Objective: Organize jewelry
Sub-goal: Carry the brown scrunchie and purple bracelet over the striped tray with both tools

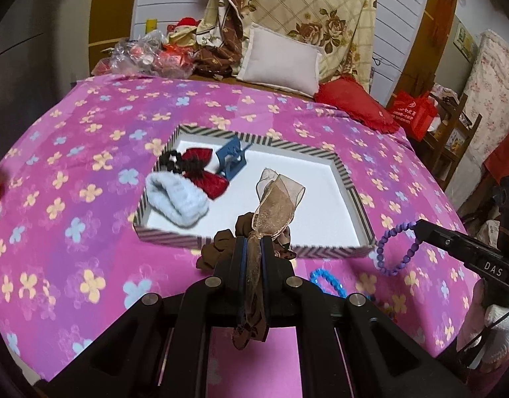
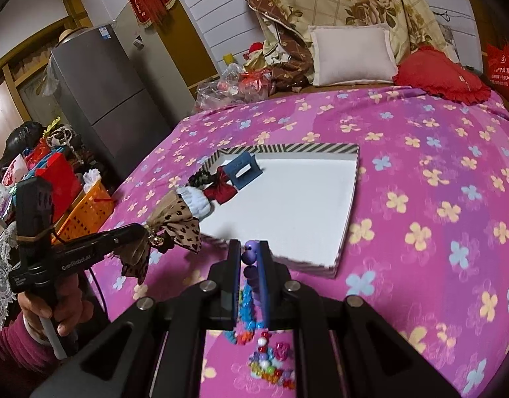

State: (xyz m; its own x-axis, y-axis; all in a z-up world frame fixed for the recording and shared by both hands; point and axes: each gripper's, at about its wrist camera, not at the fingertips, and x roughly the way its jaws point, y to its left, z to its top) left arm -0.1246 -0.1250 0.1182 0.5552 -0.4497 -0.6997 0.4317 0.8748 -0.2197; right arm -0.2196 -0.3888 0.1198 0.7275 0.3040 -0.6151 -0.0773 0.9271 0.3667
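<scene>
Left wrist view: left claw pinches limp brown ribbon scrunchie near striped tray | right claw clamps purple bead bracelet; light, slippery, grip strand firmly.

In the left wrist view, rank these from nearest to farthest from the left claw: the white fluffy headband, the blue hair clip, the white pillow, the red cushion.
1. White fluffy headband, in the tray's near left corner, closest to the left claw.
2. Blue hair clip, deeper in the tray, toward its far edge.
3 and 4. White pillow and red cushion, both past the bedspread at the headboard end; too close to call.
</scene>
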